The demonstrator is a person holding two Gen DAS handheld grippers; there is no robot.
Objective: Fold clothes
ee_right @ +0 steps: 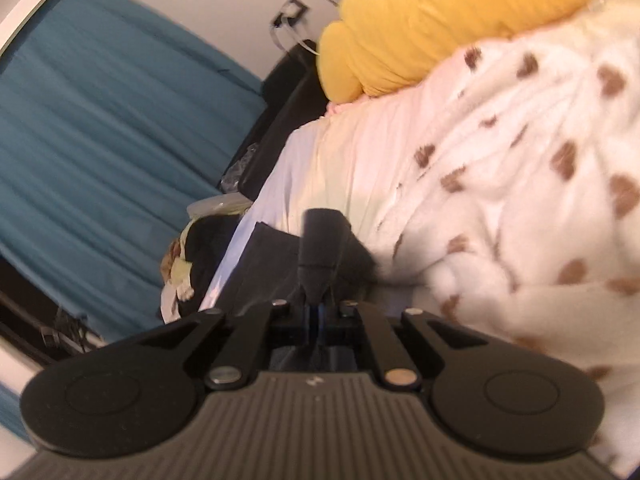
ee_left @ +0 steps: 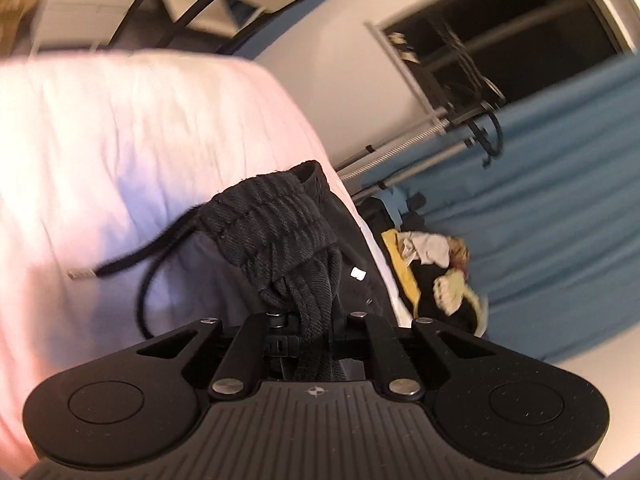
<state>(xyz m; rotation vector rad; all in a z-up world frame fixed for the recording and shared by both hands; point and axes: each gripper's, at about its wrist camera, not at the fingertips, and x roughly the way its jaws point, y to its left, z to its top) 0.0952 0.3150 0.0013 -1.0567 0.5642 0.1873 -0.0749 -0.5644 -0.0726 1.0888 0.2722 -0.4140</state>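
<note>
Clamping both the left gripper (ee_left: pixel 316 320) and right gripper (ee_right: pixel 318 300), black pants (ee_left: pixel 276 220) over the bed (ee_left: pixel 120 140)

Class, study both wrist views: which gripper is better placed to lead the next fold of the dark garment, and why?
Probably left. The left gripper is shut on the dark garment at its ribbed waistband, drawcord hanging free over the white bedsheet. The right gripper also pinches dark fabric, but blur hides which part.
</note>
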